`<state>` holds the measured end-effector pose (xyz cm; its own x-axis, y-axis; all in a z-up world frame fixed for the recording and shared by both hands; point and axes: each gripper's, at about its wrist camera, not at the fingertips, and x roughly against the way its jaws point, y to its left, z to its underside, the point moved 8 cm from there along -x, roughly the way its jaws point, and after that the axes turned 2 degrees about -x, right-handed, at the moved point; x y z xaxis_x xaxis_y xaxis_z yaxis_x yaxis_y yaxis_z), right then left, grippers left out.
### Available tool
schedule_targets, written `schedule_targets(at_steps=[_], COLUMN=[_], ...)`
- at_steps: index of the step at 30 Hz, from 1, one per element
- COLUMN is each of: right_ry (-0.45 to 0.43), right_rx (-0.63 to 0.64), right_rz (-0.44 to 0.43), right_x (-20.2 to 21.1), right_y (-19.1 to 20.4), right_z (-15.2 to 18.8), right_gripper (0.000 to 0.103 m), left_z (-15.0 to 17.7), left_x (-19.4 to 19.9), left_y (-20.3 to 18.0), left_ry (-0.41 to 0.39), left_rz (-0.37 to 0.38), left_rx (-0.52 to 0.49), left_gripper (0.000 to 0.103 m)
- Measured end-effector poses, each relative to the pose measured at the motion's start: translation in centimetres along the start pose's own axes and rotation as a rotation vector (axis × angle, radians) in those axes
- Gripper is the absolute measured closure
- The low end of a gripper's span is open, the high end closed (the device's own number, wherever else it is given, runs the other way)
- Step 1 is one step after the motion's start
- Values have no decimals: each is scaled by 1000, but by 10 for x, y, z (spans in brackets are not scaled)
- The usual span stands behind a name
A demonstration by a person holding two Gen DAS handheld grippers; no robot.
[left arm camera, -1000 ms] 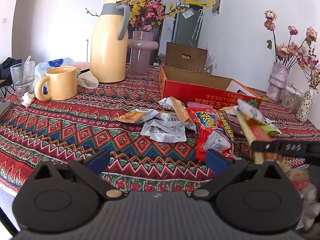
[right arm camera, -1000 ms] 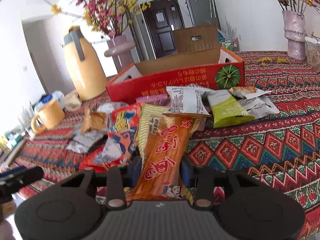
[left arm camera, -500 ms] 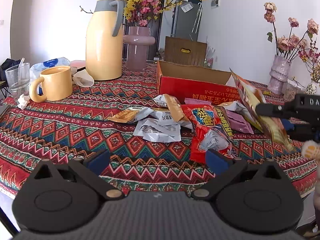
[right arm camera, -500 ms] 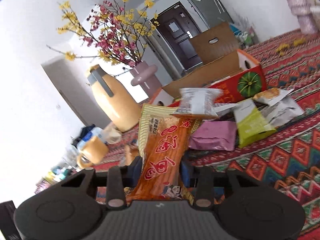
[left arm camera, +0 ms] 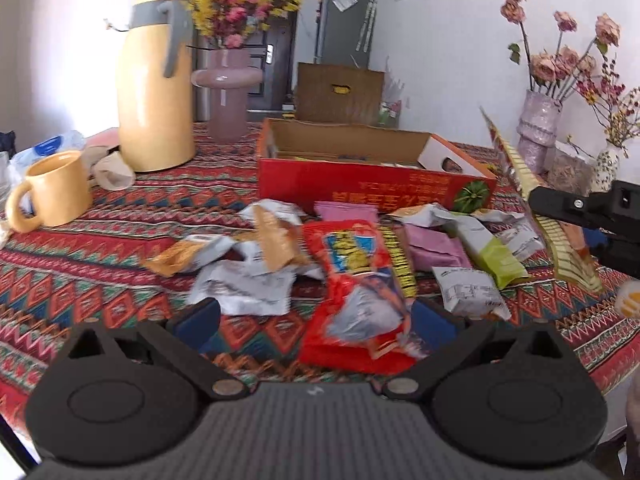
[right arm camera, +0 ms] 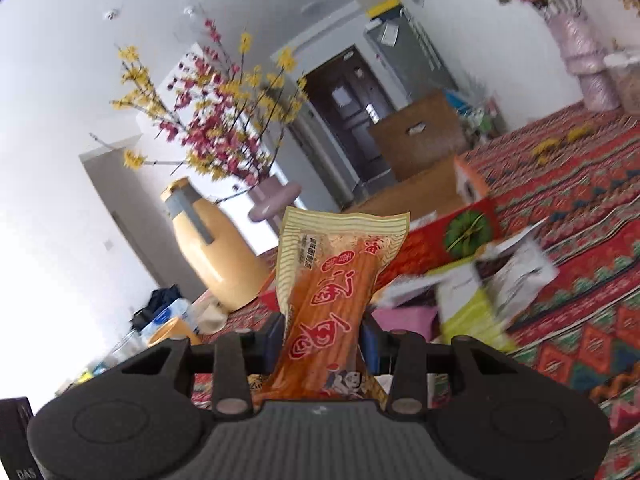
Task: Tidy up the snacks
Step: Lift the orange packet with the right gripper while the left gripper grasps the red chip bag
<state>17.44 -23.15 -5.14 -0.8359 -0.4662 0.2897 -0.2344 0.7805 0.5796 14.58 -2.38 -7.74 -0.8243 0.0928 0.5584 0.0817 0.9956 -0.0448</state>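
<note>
My right gripper (right arm camera: 322, 334) clamps an orange snack packet (right arm camera: 332, 300); my left gripper (left arm camera: 316, 316) stands apart over a red bag (left arm camera: 360, 292)

Take the box (left arm camera: 372, 184) as your landmark, sitting on the table (left arm camera: 80, 264). Right in front of it, you've got the snack pile (left arm camera: 352, 264) spread across the cloth, its nearest packet reaching back between your left gripper (left arm camera: 316, 316) fingers. Left of the box stands the jug (left arm camera: 154, 96), with the vase (left arm camera: 226, 92) just behind it and the mug (left arm camera: 54, 188) further left, nearer you. Right of the box, your right gripper (right arm camera: 322, 330) has one packet (right arm camera: 332, 300) up off the table, above the pile's edge.
</note>
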Motion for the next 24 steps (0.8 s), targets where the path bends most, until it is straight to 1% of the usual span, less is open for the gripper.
schedule_targets(at_steps=[4,9,14,19,21,24], right_ry=[-50,-77,-66,-59,-55,-47], right_rx=[36,80,98,73,65,54], right_rz=[53,107,138,153,154,156], right_x=[15,27,32,33,33,33], right_y=[-15,-31,-44,-60,-65,-72], right_z=[-5,0,11,16,18,20], right_gripper=[64,64,64,64,64,64], left_z=[-2,0,2,2,3,5], left_x=[-18,-36,-52,-62,-65,-70], left_y=[-15,-31,-40,-43,-43,-42], left_ry=[31,61,87,93,99,110], left_rz=[9,7,-12,-45,-52,-61], left_rx=[-17,-35,-28,-37,-38,-28], left_gripper=[0,0,0,2,5,6])
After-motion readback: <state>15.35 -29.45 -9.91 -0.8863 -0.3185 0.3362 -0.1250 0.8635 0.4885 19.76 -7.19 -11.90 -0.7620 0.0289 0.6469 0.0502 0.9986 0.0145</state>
